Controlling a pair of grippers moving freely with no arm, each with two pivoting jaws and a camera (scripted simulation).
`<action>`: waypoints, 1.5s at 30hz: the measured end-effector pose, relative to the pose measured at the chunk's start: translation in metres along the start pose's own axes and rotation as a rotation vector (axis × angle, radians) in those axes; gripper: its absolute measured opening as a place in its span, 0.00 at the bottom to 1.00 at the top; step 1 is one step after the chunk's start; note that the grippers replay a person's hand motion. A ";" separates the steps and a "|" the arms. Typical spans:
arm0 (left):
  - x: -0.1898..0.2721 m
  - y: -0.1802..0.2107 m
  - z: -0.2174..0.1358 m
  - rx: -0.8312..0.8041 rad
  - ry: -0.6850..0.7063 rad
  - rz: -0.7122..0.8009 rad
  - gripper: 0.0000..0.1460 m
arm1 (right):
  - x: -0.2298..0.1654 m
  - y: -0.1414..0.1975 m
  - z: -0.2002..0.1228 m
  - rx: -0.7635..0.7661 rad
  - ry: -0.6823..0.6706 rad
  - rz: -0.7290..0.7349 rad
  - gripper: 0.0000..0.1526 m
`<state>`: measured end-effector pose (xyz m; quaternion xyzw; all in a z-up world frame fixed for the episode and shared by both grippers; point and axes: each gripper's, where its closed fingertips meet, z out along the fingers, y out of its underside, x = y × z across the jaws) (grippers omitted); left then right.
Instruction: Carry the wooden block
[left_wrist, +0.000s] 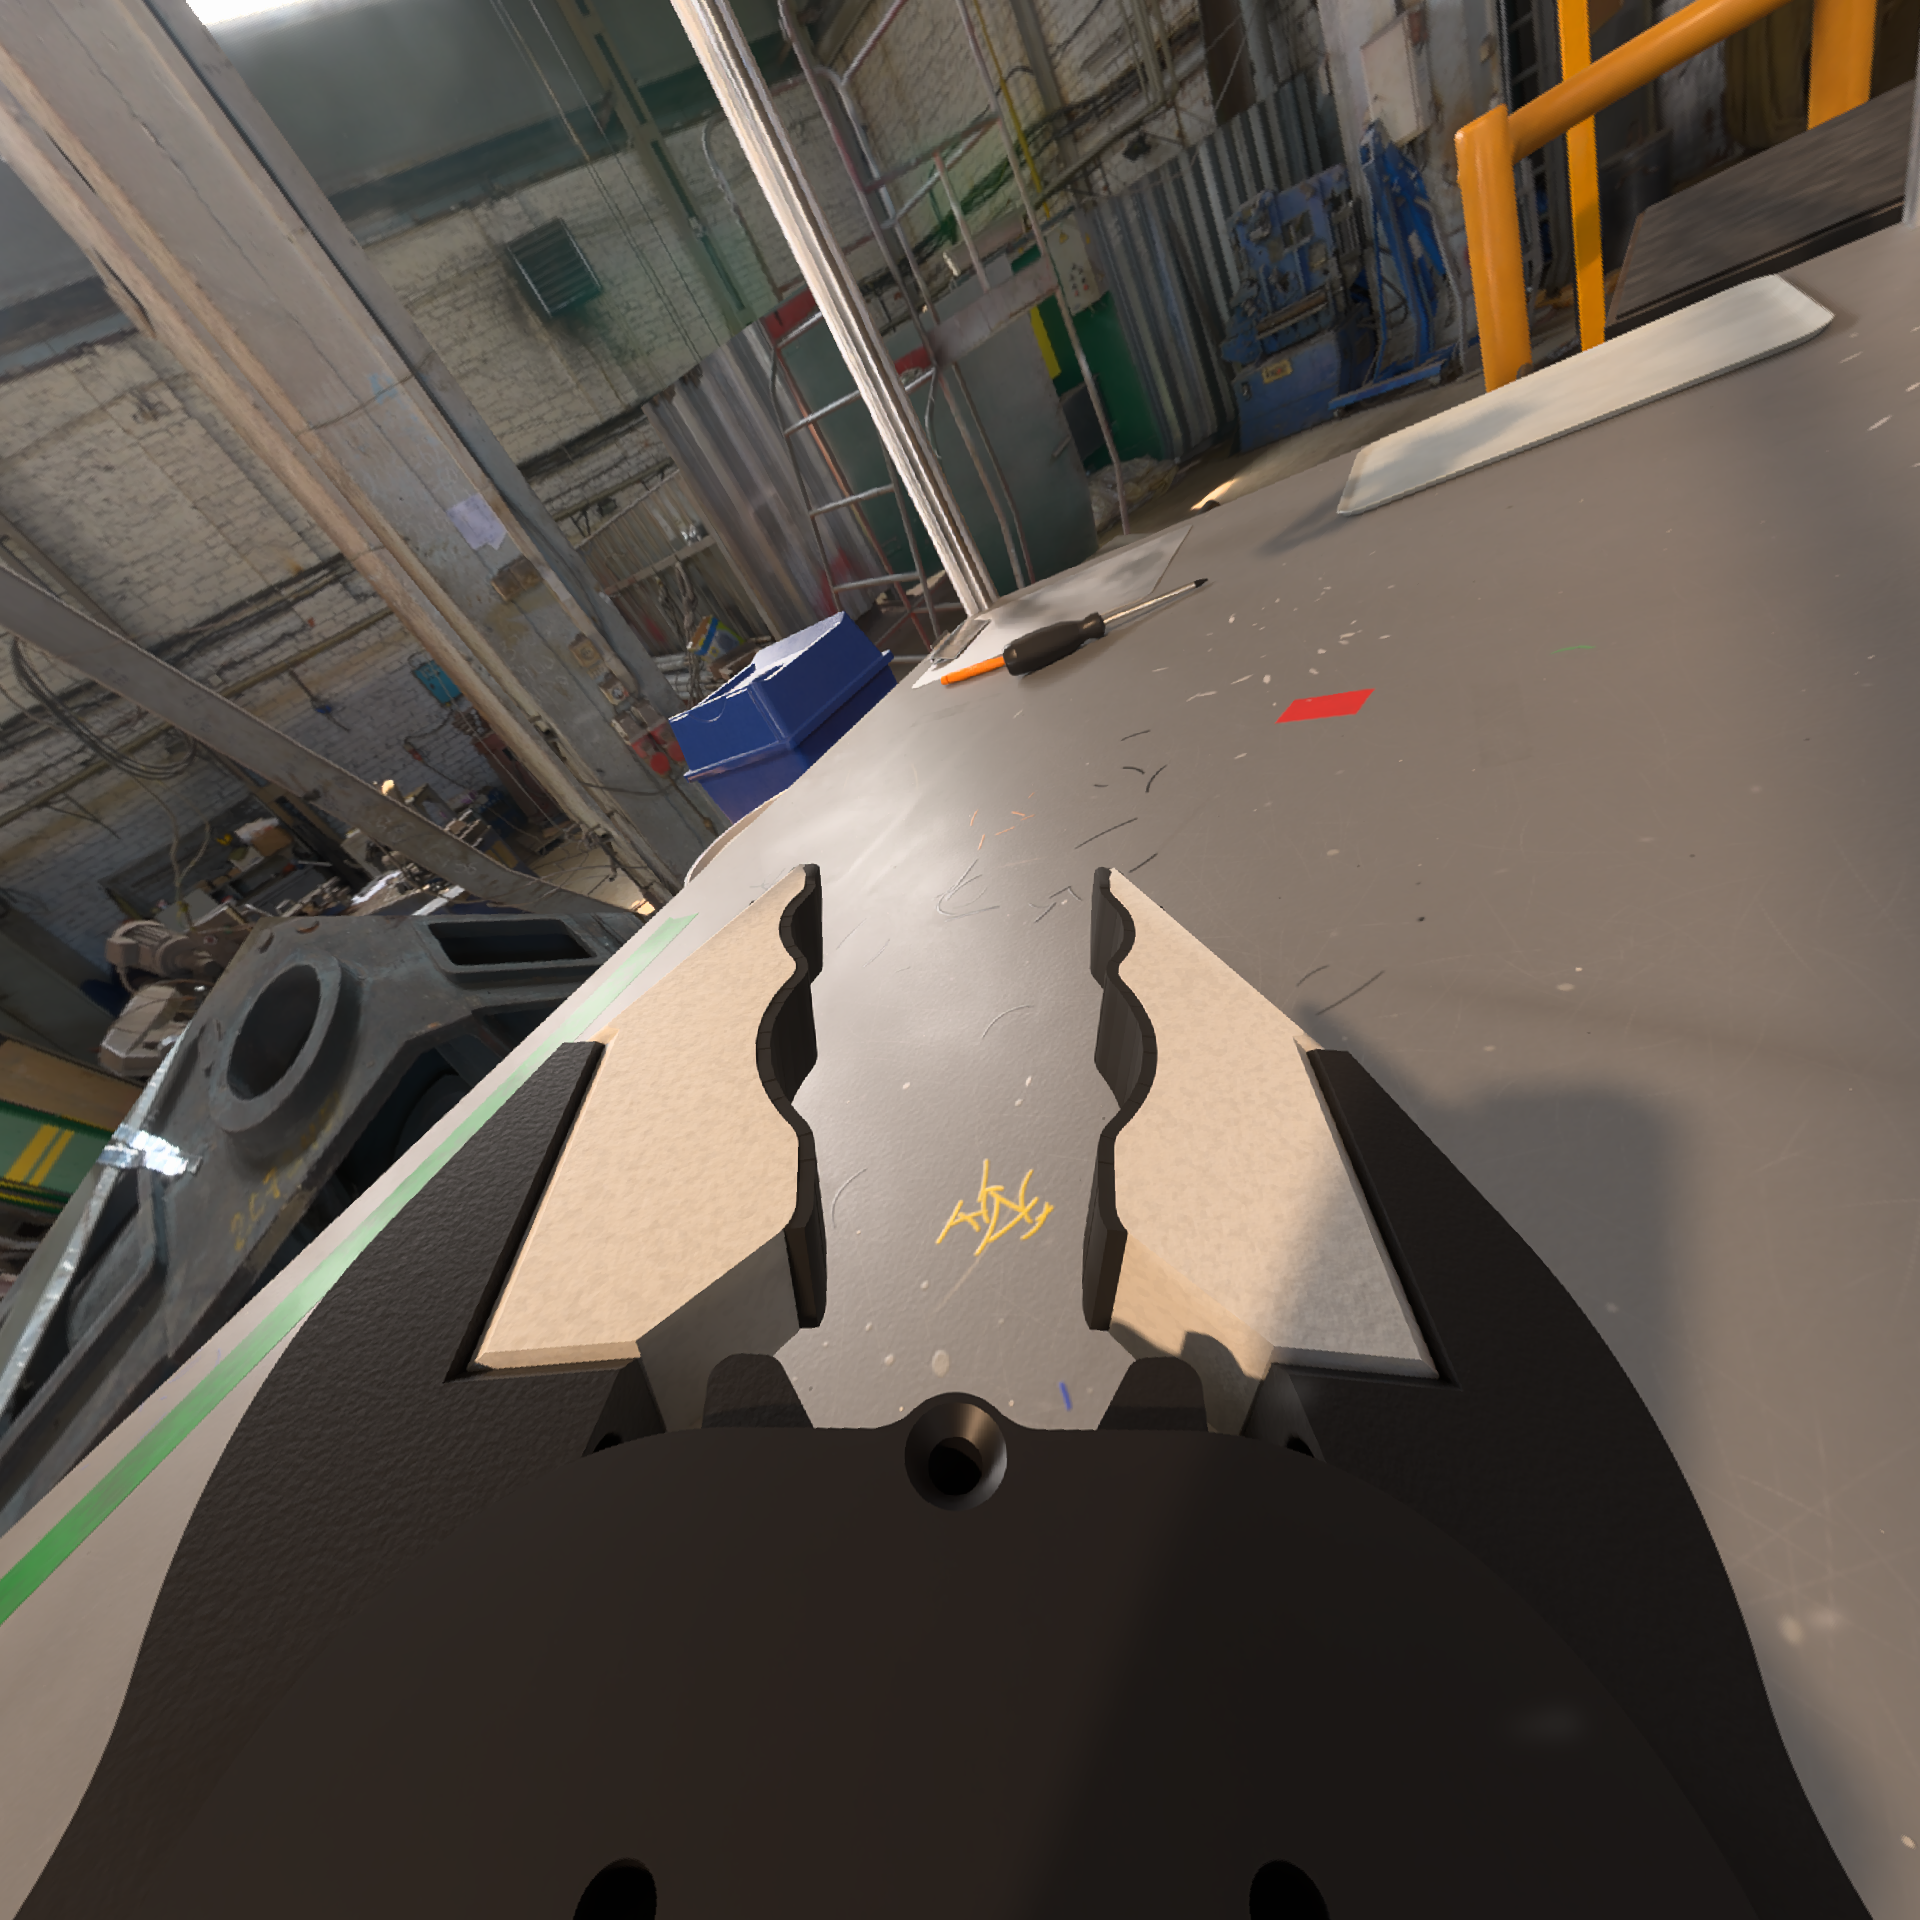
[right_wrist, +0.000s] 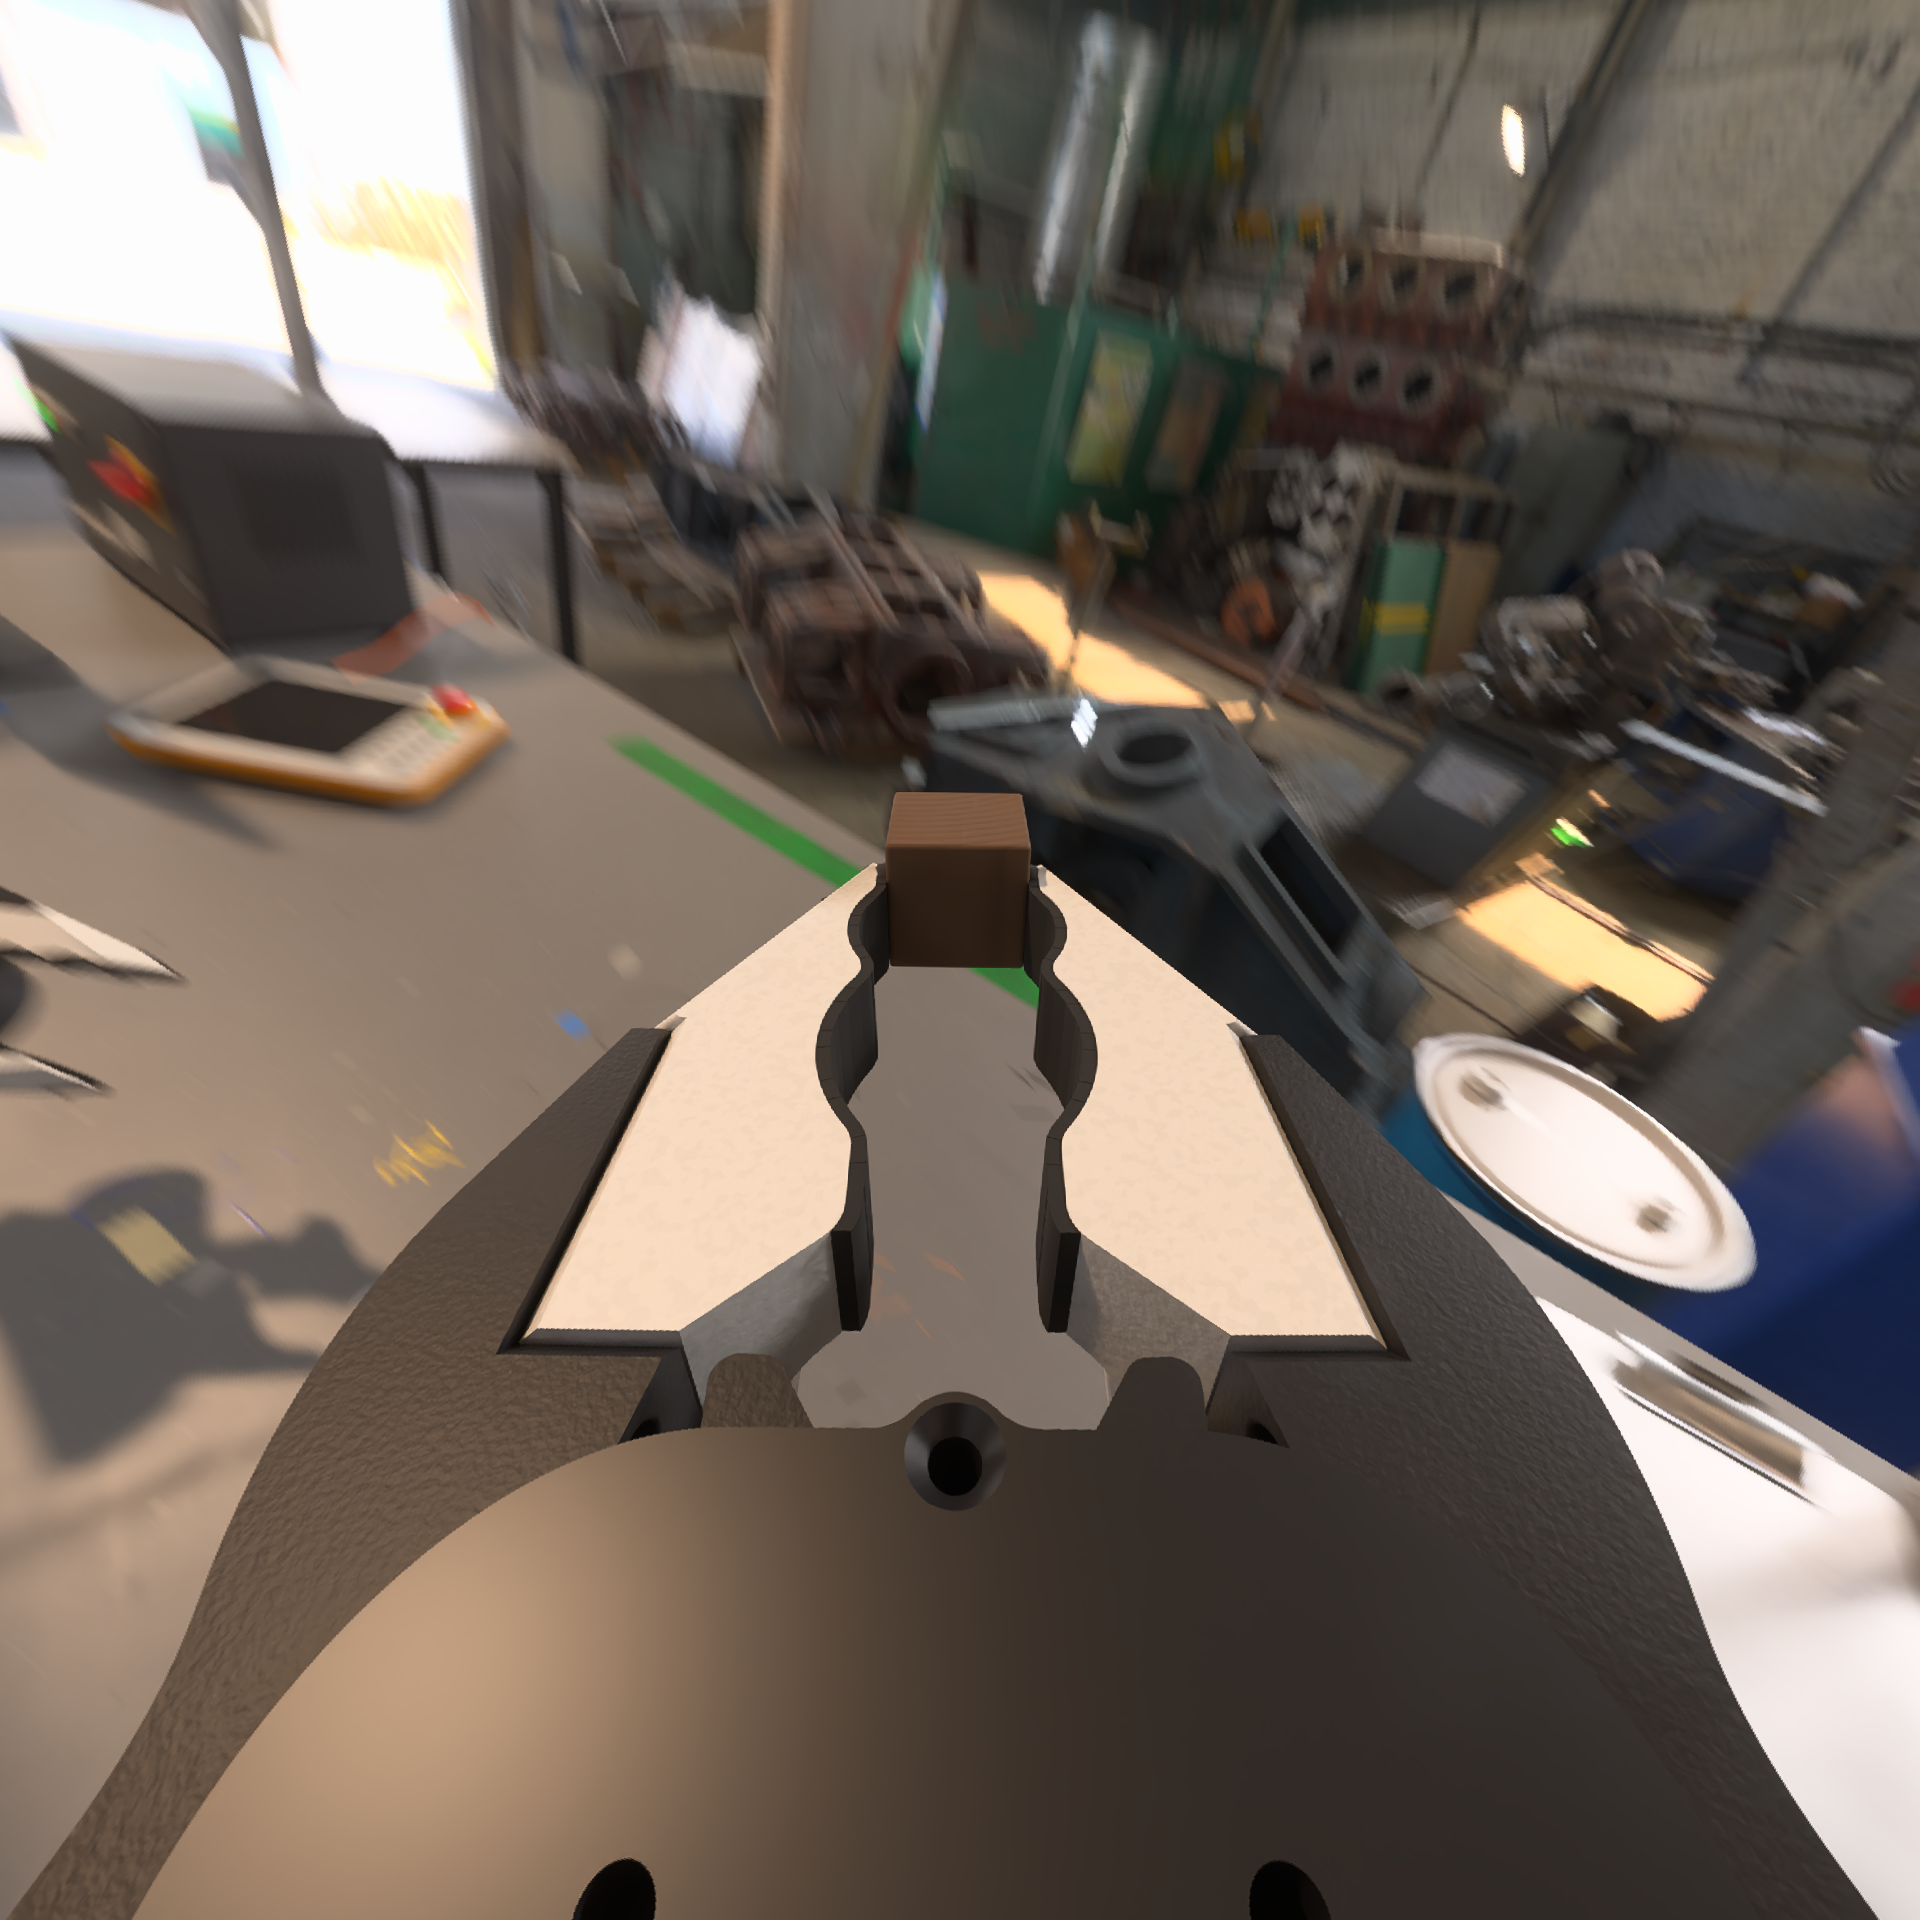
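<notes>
Right gripper (right_wrist: 957, 902), fingers closed on the wooden block (right_wrist: 955, 894), which is pinched at the very tips and stands square between them, clear of the table (right_wrist: 312, 1039) below. The surroundings in the right wrist view are smeared, which suggests the gripper is in motion; a green tape strip (right_wrist: 727, 805) runs along the table edge just beyond the block, a pendant (right_wrist: 312, 727) with a dark screen lies well off to the left, and a white-lidded blue drum (right_wrist: 1579, 1164) stands off the table to the right. Left gripper (left_wrist: 957, 883), jaws apart and empty, hangs over the bare grey top above a yellow scribble (left_wrist: 992, 1210); farther out lie a red marker (left_wrist: 1325, 705), a screwdriver (left_wrist: 1081, 632) and a pale tray (left_wrist: 1579, 400), all well apart from it. The block does not show in the left wrist view. Judged from this, the grasp and lift are done and the carry is under way; what remains is transport and set-down, perhaps at the red marker, though no destination can be confirmed. The shallow tip grip is the likely weak point.
</notes>
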<state>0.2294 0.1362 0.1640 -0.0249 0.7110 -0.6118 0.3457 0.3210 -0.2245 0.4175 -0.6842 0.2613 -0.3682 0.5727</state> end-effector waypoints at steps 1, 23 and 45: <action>0.000 0.001 0.001 -0.004 0.000 -0.001 0.36 | 0.012 0.008 0.002 -0.078 0.027 -0.037 0.16; -0.003 0.005 -0.001 0.014 0.001 -0.059 0.35 | 0.066 0.055 0.020 -0.439 0.135 -0.151 0.16; 0.008 0.020 0.007 -0.042 0.050 -0.055 0.35 | 0.093 0.252 0.103 -1.301 -0.065 -1.268 0.16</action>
